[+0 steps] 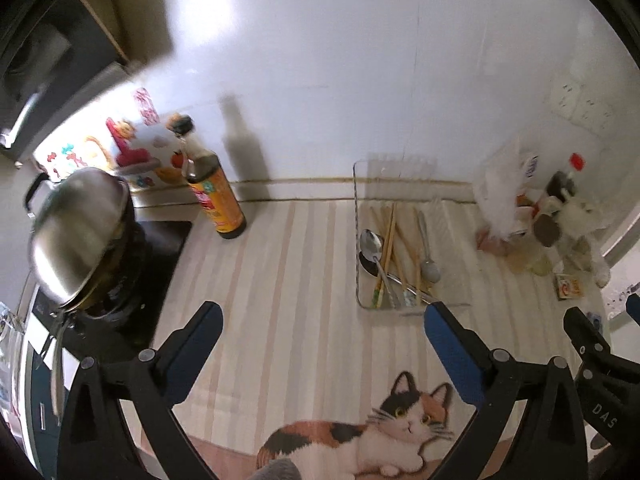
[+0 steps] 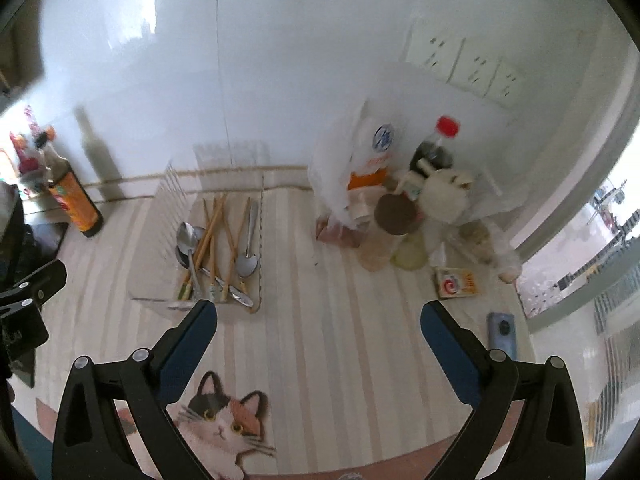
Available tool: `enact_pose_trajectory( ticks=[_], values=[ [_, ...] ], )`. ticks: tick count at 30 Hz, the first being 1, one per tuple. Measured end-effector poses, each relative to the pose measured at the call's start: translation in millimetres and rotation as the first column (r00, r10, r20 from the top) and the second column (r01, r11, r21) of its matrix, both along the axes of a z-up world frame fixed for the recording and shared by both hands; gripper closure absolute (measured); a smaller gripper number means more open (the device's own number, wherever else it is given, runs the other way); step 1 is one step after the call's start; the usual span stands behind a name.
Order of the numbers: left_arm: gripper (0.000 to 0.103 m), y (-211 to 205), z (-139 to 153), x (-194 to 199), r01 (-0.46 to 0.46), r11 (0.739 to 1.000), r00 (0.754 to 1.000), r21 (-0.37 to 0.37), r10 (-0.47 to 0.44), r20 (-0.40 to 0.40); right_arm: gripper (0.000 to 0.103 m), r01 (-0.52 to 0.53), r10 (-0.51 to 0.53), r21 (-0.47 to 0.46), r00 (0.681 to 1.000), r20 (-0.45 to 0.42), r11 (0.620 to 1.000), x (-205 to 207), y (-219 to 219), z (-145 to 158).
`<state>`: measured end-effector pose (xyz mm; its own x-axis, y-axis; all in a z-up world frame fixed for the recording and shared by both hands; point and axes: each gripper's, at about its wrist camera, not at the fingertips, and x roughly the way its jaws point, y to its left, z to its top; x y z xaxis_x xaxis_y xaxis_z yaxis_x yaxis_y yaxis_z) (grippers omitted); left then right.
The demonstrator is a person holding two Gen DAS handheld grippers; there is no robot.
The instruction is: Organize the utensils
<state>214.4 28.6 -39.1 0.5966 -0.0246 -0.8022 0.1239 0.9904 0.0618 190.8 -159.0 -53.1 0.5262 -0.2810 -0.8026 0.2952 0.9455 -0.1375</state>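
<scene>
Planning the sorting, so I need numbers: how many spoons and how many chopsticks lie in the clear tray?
In the clear tray:
Spoons: 4, one bowl partly under another
Chopsticks: about 6, overlapping, so the count is not sure
Total: about 10

I can't read the sauce bottle [image 1: 216,196] label; blur smears it, and the pot [image 1: 76,236] beside it.
</scene>
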Motion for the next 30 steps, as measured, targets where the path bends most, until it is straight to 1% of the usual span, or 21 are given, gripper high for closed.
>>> enact_pose_trajectory(
  ticks=[4,8,13,17,21,24,30],
  values=[
    [0.000,3.9,24.1,-41.4,-0.001,1.000,0.999,-0.011,0.002,0.046,0.000,-0.011,0.011,0.004,0.998,0.061,1.000,-40.4,3.3,28.4],
    [0.000,10.0,46.7,-80.5,-0.019,0.999,0.996,-0.034,0.022,0.087,0.000,-0.032,0.034,-0.020,0.991,0.127,0.999,-83.3,11.5,57.5],
    [0.000,13.5,70.6,-115.3,-0.014,0.999,0.990,-0.050,0.021,0.141,0.000,-0.046,0.045,0.005,0.984,0.172,0.999,-122.1,16.1,79.5],
    [0.000,16.1,83.9,-133.5,-0.018,0.999,0.985,-0.050,0.026,0.171,0.000,-0.053,0.051,0.004,0.975,0.217,0.999,-152.8,21.2,100.3],
    [0.000,16.0,89.8,-146.1,-0.009,0.998,0.984,-0.056,0.019,0.175,0.000,-0.063,0.061,0.000,0.969,0.239,0.998,-169.1,24.6,115.9],
    [0.000,16.1,92.0,-152.5,-0.019,0.998,0.984,-0.060,0.029,0.173,0.000,-0.060,0.064,-0.022,0.966,0.251,0.998,-175.5,26.2,123.6],
    [0.000,13.4,95.6,-156.4,-0.024,0.998,0.984,-0.057,0.034,0.174,0.000,-0.049,0.051,-0.014,0.966,0.255,0.999,-178.0,21.8,126.9]
  ],
)
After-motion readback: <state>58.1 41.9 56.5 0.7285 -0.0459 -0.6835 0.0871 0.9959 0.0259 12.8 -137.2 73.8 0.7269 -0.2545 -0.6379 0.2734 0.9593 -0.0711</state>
